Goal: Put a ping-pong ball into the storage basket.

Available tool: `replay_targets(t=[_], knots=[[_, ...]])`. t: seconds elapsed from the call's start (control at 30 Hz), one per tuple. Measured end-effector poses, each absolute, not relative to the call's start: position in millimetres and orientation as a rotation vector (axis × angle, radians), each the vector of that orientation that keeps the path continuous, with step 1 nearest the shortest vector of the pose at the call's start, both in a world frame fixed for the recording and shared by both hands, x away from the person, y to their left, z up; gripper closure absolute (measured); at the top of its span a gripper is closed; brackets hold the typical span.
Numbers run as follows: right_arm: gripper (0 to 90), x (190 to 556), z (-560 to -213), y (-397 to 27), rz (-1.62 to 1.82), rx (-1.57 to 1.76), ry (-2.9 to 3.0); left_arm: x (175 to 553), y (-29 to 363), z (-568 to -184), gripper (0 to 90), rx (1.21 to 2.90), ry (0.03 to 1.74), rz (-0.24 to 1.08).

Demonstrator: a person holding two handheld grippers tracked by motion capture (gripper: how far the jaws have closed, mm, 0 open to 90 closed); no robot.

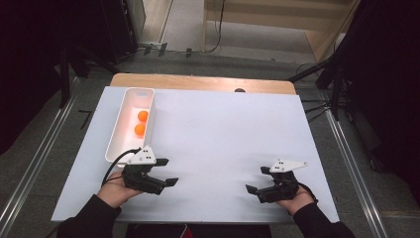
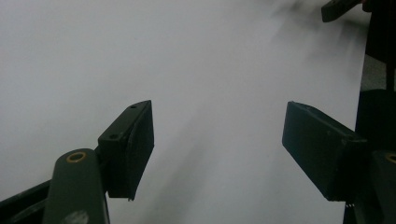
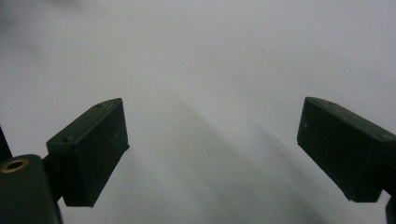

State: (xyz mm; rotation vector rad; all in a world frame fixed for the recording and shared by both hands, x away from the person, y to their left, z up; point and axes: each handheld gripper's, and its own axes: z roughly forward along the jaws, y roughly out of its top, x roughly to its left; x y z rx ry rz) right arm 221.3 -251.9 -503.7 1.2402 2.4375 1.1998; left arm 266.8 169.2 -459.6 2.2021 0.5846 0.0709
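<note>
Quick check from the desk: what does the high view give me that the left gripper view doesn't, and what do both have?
High view alone: the white bin at the table's left, two orange balls inside it, and both of the person's hands.

Left gripper view alone: a close look between the left claw and its spread black jaws, nothing between them.

Both: the white tabletop and the right claw, seen far off at the left gripper view's top right corner.

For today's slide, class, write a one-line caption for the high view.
Two hand-held grippers, left and right, rest open on a white table beside a white tray holding two orange balls.
</note>
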Motion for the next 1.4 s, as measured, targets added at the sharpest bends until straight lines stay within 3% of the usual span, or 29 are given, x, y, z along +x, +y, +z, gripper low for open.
replay_targets(t=[0.77,1.4], knots=[[7.3,222,-506,-251,1.186,1.26,2.445,248,200,-472,25.5,2.236,0.622,0.095],[7.3,222,-506,-249,1.171,1.242,2.455,249,203,-474,25.6,2.234,0.644,0.094]])
